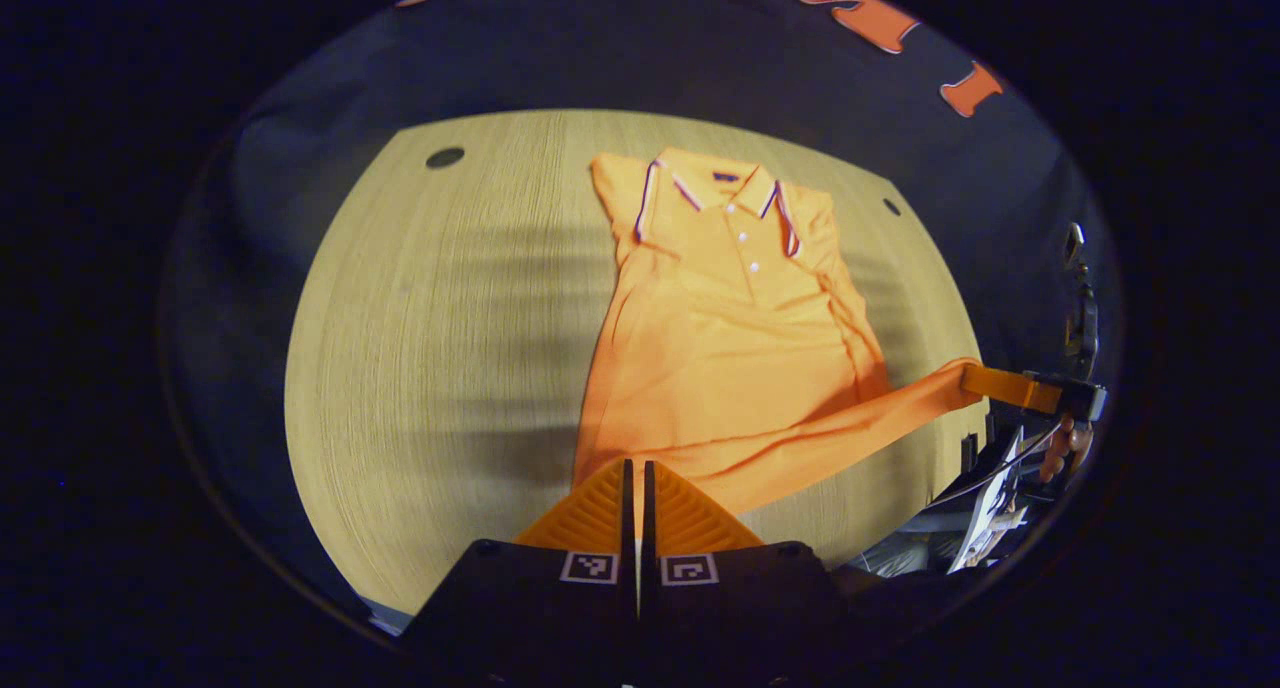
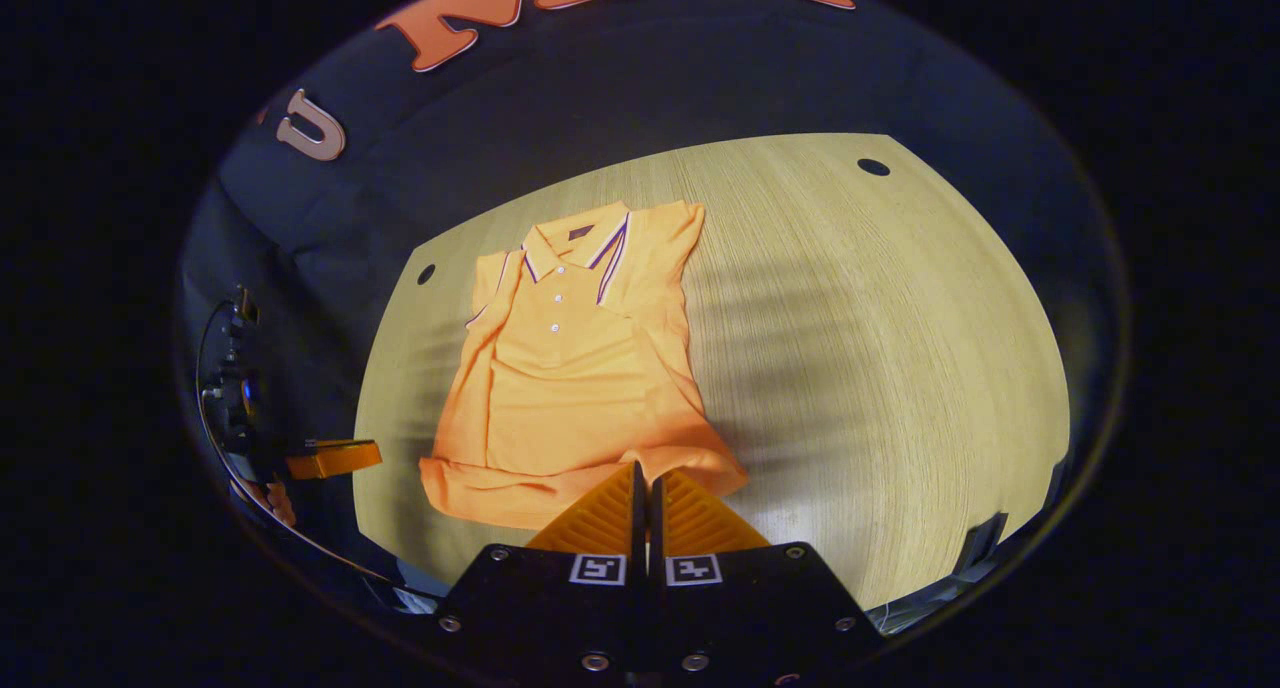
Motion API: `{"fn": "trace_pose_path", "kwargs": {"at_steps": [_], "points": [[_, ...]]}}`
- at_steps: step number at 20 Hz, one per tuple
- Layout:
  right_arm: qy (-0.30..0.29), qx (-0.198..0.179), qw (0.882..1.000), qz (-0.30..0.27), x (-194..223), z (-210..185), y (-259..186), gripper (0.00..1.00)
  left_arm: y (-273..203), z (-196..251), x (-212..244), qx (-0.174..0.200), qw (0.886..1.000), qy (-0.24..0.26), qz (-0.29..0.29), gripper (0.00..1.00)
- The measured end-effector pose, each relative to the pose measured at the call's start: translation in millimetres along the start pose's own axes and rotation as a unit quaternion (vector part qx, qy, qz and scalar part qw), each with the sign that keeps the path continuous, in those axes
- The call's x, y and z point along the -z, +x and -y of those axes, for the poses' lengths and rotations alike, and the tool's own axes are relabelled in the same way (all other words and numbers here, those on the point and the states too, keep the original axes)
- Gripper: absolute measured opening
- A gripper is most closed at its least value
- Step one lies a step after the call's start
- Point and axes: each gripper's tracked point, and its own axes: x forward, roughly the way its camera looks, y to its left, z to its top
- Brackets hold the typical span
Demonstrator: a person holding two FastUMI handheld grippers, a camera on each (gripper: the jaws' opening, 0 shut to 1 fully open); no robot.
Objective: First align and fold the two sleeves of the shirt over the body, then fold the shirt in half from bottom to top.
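Both sets of jaws are pressed together at the near hem of the shirt (image 2: 575, 368): the left gripper (image 1: 635, 488) pinches one bottom corner, the right gripper (image 2: 645, 493) the other, the hem pulled taut between them. The shirt lies collar-far on the tabletop (image 2: 880, 368), sleeves already folded in, its long axis running straight away from both grippers, so the fold goes forward toward the collar (image 2: 575, 248)
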Motion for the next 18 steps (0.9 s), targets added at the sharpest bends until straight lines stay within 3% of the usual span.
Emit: {"fn": "trace_pose_path", "kwargs": {"at_steps": [2,3,4,6,10,11,12,16,17,18], "points": [[0.002,-0.001,1.000,-0.003,-3,2,9,0.00,25,-15,13,-0.016,0.999,-0.006,-0.036,0.05],[0.005,0.000,1.000,-0.004,-4,2,11,0.00,24,-22,17,-0.025,0.998,-0.007,-0.051,0.28],[0.006,-0.001,1.000,-0.006,-4,2,13,0.00,31,-25,21,-0.029,0.998,-0.012,-0.062,0.30],[0.004,0.001,1.000,-0.010,-3,3,16,0.00,38,-14,31,-0.012,0.995,-0.039,-0.088,0.67],[0.006,0.000,1.000,-0.011,-3,4,17,0.00,52,-10,42,-0.018,0.991,-0.058,-0.119,0.68],[0.009,-0.001,1.000,-0.012,-3,3,19,0.00,55,-8,43,-0.019,0.990,-0.065,-0.123,0.72],[0.012,0.001,1.000,-0.012,-2,5,20,0.00,59,-6,45,-0.019,0.989,-0.072,-0.125,0.68],[0.017,0.000,1.000,-0.015,2,9,21,0.01,72,-9,49,-0.038,0.989,-0.075,-0.123,0.65],[0.018,-0.003,1.000,-0.016,3,9,21,0.00,66,-8,42,-0.038,0.989,-0.082,-0.117,0.24],[0.021,-0.004,1.000,-0.015,3,9,22,0.00,67,-7,42,-0.032,0.991,-0.069,-0.114,0.19]]}}
